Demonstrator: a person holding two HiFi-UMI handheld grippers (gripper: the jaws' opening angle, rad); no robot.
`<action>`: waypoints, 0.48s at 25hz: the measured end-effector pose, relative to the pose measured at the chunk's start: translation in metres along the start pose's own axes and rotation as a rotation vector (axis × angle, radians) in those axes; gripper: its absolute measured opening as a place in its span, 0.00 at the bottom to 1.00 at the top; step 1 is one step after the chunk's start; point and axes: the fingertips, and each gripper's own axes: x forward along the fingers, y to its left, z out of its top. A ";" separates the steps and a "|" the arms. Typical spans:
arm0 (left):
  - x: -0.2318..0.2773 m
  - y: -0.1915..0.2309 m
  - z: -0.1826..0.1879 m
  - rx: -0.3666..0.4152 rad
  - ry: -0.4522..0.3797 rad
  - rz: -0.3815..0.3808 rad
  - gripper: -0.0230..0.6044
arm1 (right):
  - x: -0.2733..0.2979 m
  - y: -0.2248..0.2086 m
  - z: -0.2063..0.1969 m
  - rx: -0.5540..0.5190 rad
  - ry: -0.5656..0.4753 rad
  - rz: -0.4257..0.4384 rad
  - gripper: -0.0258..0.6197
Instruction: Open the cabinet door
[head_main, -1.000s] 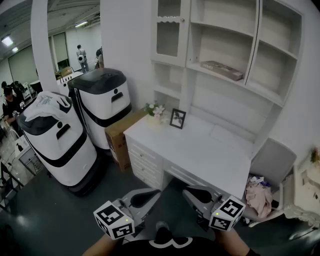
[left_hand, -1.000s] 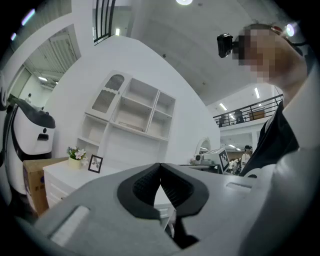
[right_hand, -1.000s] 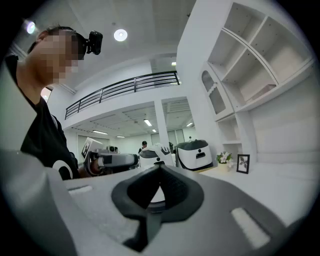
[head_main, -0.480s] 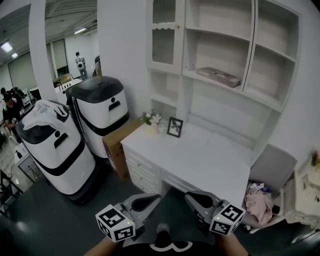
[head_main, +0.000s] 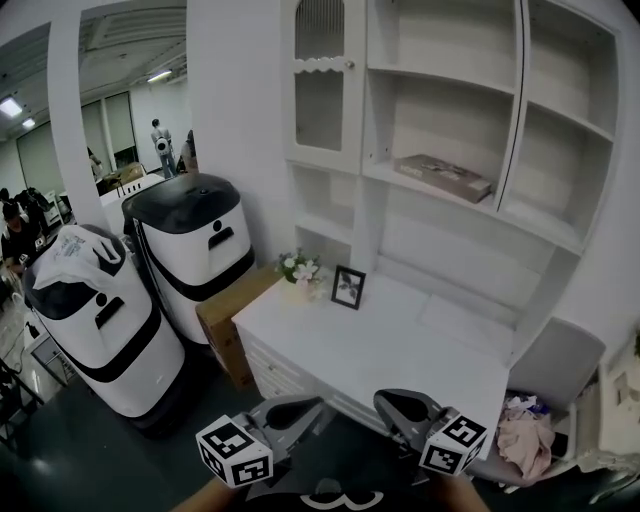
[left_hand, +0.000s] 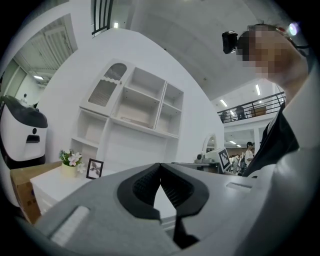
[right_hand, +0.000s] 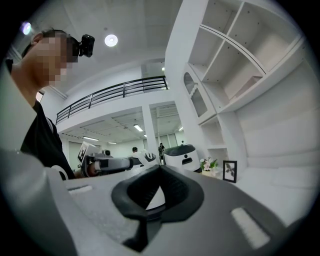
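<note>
Past desk (head_main: 400, 345) edge — cabinet door (head_main: 320, 90) shut.

White cabinet door (head_main: 322, 85) and desk (head_main: 400, 350), black-topped white machine (head_main: 195, 260), brown cardboard box (head_main: 225, 320), black picture frame (head_main: 348, 287).

1. The cabinet door (head_main: 322, 85) has a smooth white painted frame with a soft sheen. Its panel looks finely ribbed; whether it is glass or a grille cannot be told.
2. The shelf unit (head_main: 440, 120) carries the same white paint, matt to satin.
3. The desk top (head_main: 400, 345) is smooth and white, faintly reflective.
4. The box (head_main: 225, 310) is plain brown cardboard, matt.
5. The two large machines (head_main: 190, 250) have glossy white plastic shells with shiny black tops and bands.
6. The bundle (head_main: 522, 440) is soft, crumpled pinkish cloth.
7. The left gripper (left_hand: 160, 165) and right gripper (right_hand: 160, 167) are matt grey plastic. The pads (left_hand: 175, 190) are black, ribbed and rubbery-looking.
</note>
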 end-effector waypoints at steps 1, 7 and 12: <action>0.010 0.010 0.004 0.003 -0.001 -0.001 0.05 | 0.007 -0.013 0.005 -0.003 -0.003 0.000 0.04; 0.073 0.082 0.030 0.024 -0.009 0.010 0.05 | 0.055 -0.087 0.033 -0.053 0.008 0.025 0.04; 0.122 0.135 0.051 0.061 0.043 0.022 0.05 | 0.091 -0.144 0.063 -0.073 0.000 0.014 0.04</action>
